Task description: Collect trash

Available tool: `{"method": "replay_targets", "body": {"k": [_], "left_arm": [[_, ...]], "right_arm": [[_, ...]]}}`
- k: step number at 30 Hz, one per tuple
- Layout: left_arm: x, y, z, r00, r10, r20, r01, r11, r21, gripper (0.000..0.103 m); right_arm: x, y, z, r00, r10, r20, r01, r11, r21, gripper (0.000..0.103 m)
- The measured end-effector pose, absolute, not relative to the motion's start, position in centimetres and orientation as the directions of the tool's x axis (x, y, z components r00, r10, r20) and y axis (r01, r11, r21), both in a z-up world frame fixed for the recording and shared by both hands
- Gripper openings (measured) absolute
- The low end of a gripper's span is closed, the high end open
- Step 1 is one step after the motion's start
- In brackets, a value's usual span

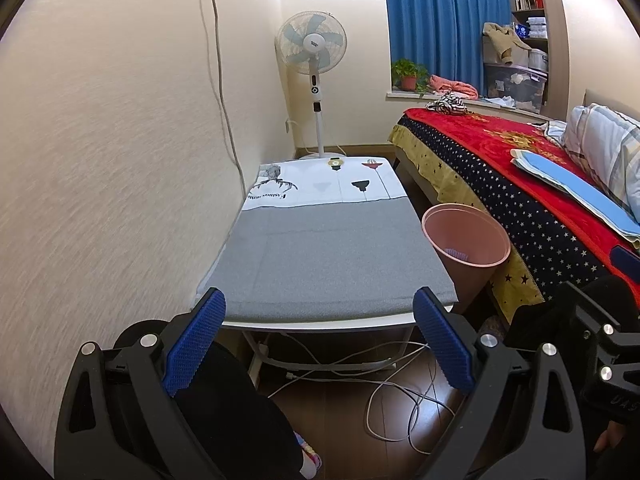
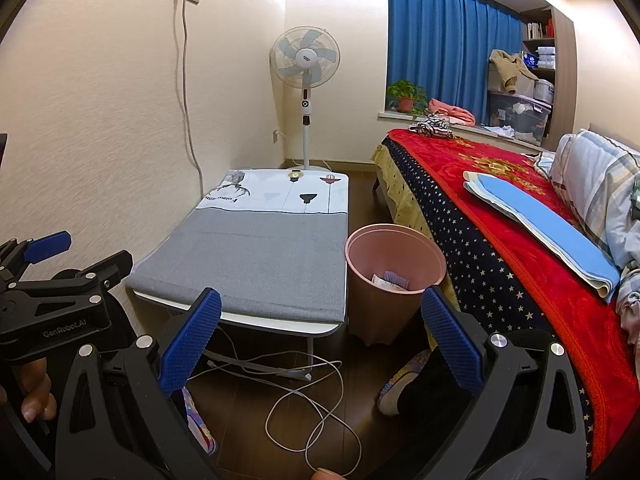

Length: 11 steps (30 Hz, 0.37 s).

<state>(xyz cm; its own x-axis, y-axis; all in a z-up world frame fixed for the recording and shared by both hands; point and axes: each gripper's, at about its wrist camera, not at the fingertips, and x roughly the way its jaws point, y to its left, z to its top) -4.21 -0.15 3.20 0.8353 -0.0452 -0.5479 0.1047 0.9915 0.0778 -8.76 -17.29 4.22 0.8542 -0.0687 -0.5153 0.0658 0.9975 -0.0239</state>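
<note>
A pink trash bin (image 1: pixel 464 240) (image 2: pixel 394 276) stands on the floor between the low table and the bed, with crumpled paper trash (image 2: pixel 390 282) lying inside. The low table (image 1: pixel 328 256) (image 2: pixel 248 264) has a grey mat and a white printed cloth on top; no loose trash shows on it. My left gripper (image 1: pixel 320 340) hangs open in front of the table's near edge with nothing between its fingers. My right gripper (image 2: pixel 320 344) is open too, held above the floor near the bin. The left gripper (image 2: pixel 44 264) also shows at the left edge of the right wrist view.
A bed (image 2: pixel 520 240) with a red blanket runs along the right. White cables (image 2: pixel 312 408) loop on the dark floor under the table. A standing fan (image 2: pixel 305 60) is at the far wall. The person's slippered feet (image 2: pixel 400 380) rest on the floor.
</note>
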Motion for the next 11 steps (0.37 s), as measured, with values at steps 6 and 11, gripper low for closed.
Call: {"method": "replay_targets", "body": {"k": [6, 11], "left_arm": [[-4.25, -0.12, 3.14, 0.827, -0.039, -0.560, 0.098, 0.992, 0.075, 0.091], [-4.06, 0.15, 3.13, 0.823, -0.041, -0.567, 0.095, 0.993, 0.066, 0.091]], "right_arm": [[-8.75, -17.35, 4.07, 0.852, -0.068, -0.520, 0.067, 0.998, -0.020, 0.098], [-8.70, -17.31, 4.09, 0.851, -0.068, -0.520, 0.068, 0.997, -0.020, 0.098]]}}
